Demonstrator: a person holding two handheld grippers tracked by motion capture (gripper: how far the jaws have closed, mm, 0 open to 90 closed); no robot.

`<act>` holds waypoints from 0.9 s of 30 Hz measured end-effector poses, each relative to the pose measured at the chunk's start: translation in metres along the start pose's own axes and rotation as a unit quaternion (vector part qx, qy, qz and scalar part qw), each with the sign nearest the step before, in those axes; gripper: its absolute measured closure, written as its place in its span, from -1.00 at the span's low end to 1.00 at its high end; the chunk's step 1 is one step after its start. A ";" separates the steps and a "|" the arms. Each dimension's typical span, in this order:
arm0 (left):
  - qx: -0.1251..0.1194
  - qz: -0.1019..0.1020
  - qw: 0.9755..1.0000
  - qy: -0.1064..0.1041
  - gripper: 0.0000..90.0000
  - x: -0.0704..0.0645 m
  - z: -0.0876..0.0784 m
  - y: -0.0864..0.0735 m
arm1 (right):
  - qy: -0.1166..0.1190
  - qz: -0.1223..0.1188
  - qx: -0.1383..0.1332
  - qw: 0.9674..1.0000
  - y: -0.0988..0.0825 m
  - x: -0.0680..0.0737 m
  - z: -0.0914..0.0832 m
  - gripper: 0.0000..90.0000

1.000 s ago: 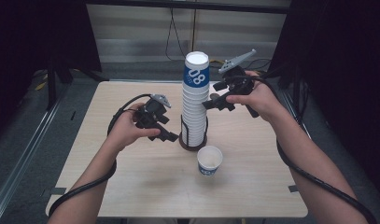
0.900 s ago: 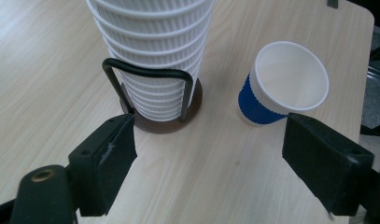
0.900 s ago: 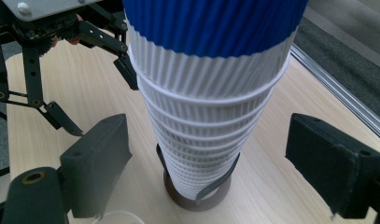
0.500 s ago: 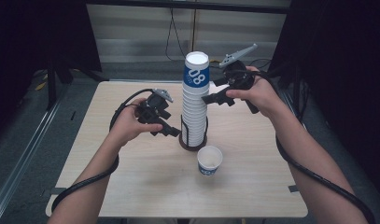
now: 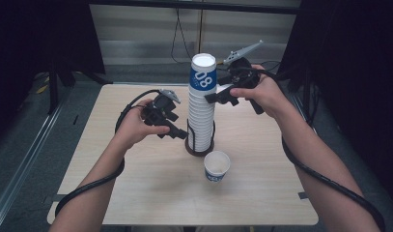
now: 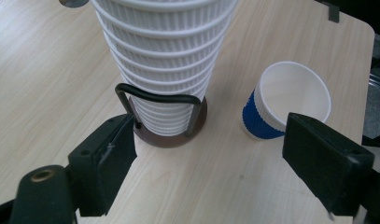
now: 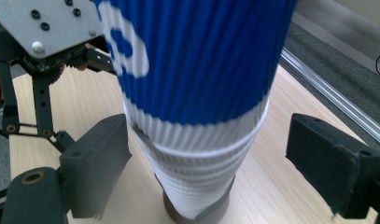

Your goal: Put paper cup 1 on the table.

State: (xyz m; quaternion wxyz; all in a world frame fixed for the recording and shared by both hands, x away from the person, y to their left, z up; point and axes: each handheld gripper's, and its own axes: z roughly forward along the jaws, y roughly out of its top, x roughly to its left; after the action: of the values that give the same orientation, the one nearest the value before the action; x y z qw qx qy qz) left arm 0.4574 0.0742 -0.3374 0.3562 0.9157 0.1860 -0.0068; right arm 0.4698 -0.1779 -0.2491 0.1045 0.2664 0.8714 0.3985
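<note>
Cup stack (image 5: 202, 104) in holder at bench centre, one cup (image 5: 217, 166) already off toward near edge; right claw (image 7: 211, 172) wide around top cup, left claw (image 6: 206, 163) wide at base.

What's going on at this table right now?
A person works a tall stack of paper cups standing in a wire holder. The right gripper is open around the blue top cup, not yet clamped. The left gripper is open low beside the holder's base. One loose cup stands upright on the table in front.
</note>
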 end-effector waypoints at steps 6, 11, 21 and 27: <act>-0.005 -0.008 1.000 -0.001 -0.62 0.000 0.002 0.000 | 0.005 0.008 -0.007 1.000 0.007 0.004 0.013 -0.73; -0.008 -0.010 1.000 0.001 -0.62 0.001 0.001 -0.001 | -0.003 0.008 -0.004 1.000 0.011 0.006 0.021 -0.75; -0.029 -0.005 1.000 0.008 -0.62 0.005 -0.010 0.010 | -0.011 0.008 0.003 1.000 0.015 0.008 0.021 -0.73; -0.060 -0.006 0.998 0.019 -0.63 0.003 -0.019 0.028 | -0.011 0.008 0.003 1.000 0.014 0.008 0.020 -0.73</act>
State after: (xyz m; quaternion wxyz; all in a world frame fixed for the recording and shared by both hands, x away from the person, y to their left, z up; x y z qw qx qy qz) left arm 0.4679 0.0687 -0.3059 0.4072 0.8913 0.1987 0.0198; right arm 0.4762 -0.1529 -0.2518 0.1099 0.2782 0.8693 0.3935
